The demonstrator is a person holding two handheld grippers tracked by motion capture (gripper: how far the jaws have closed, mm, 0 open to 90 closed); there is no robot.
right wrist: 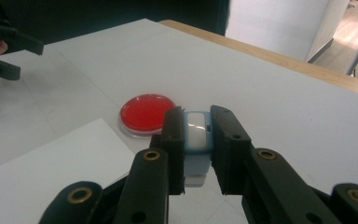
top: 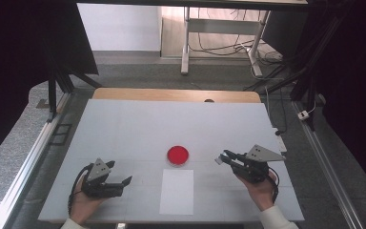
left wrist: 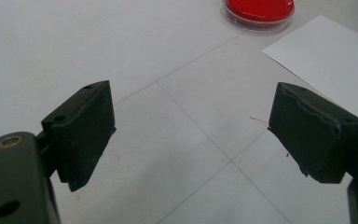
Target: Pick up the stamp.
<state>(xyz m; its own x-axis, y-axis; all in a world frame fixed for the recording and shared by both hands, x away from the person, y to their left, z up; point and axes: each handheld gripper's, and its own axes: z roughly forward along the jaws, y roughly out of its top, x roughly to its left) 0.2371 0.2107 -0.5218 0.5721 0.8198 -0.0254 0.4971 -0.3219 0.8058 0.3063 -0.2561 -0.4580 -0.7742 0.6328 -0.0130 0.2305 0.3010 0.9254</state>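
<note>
One right gripper (right wrist: 196,140) (clamped), pale-blue device (right wrist: 196,133)

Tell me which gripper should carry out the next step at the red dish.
Right, probably. The right gripper is shut on a small light-blue block and points toward the red dish. The left gripper is open with nothing between its jaws.

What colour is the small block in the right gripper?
Pale blue with a white middle; the block shows best in the right gripper view.
</note>
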